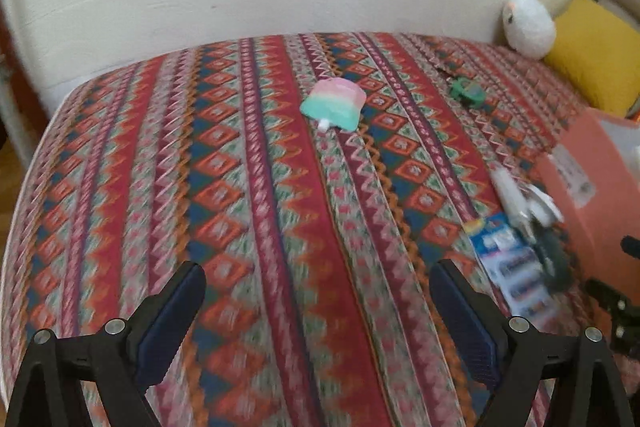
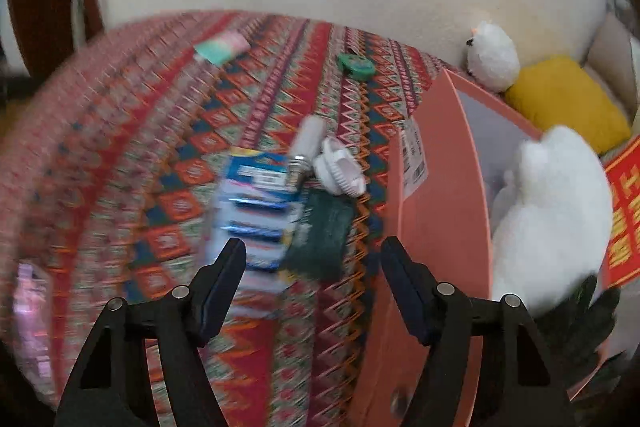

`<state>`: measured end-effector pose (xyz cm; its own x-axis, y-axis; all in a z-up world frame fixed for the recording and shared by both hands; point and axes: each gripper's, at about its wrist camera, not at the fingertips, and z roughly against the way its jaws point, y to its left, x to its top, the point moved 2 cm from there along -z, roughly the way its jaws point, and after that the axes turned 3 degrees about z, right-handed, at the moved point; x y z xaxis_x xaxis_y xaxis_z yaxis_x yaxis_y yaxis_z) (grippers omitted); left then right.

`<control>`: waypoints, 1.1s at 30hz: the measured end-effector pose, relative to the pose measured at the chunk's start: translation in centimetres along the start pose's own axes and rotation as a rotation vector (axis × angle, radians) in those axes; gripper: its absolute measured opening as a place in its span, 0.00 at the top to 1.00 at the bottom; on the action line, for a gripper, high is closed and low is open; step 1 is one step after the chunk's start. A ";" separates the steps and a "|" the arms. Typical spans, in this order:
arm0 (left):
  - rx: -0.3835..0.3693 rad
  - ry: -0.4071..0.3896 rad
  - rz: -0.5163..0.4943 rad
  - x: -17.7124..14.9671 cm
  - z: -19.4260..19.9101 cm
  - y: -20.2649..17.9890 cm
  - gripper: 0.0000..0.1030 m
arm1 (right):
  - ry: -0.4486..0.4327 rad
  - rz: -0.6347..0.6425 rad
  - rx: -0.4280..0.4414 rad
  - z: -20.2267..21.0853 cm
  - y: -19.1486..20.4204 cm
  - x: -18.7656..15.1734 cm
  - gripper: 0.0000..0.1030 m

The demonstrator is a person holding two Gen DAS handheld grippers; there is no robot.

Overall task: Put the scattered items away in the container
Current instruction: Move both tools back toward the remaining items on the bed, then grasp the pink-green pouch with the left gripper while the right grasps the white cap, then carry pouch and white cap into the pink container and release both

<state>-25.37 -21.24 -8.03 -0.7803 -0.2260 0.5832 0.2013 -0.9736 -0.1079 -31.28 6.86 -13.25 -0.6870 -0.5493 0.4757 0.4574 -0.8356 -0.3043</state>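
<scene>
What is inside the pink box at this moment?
Inside the pink box a large white fluffy toy fills most of the space, with something dark and feathery near its front. Whatever lies under the toy is covered and cannot be seen.

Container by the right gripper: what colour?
Salmon pink container, clearest in the right wrist view.

Patterned bedspread (image 1: 248,195); battery pack (image 2: 256,203); bulb (image 2: 306,147); pink box (image 2: 436,223)

left gripper (image 1: 318,303) | black frame, navy-padded fingers (image 1: 172,323), silver screws | right gripper (image 2: 313,277) same
</scene>
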 end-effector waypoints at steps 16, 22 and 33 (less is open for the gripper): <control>0.050 0.142 -0.043 13.5 -25.2 -2.9 0.09 | 0.018 0.046 -0.150 -11.8 -0.6 6.8 0.63; -0.020 0.073 -0.020 13.4 -24.0 -3.9 0.38 | -0.073 -0.027 -0.056 -8.6 -2.0 6.4 0.66; 0.063 -0.058 -0.014 3.8 -7.6 -6.0 0.40 | -0.219 -0.118 0.137 6.3 -1.4 1.2 0.66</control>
<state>-34.08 -16.53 -11.30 -0.7477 -0.2086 0.6305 0.2290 -0.9721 -0.0501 -29.22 7.38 -7.06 -0.6089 -0.4207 0.6725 0.4636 -0.8767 -0.1287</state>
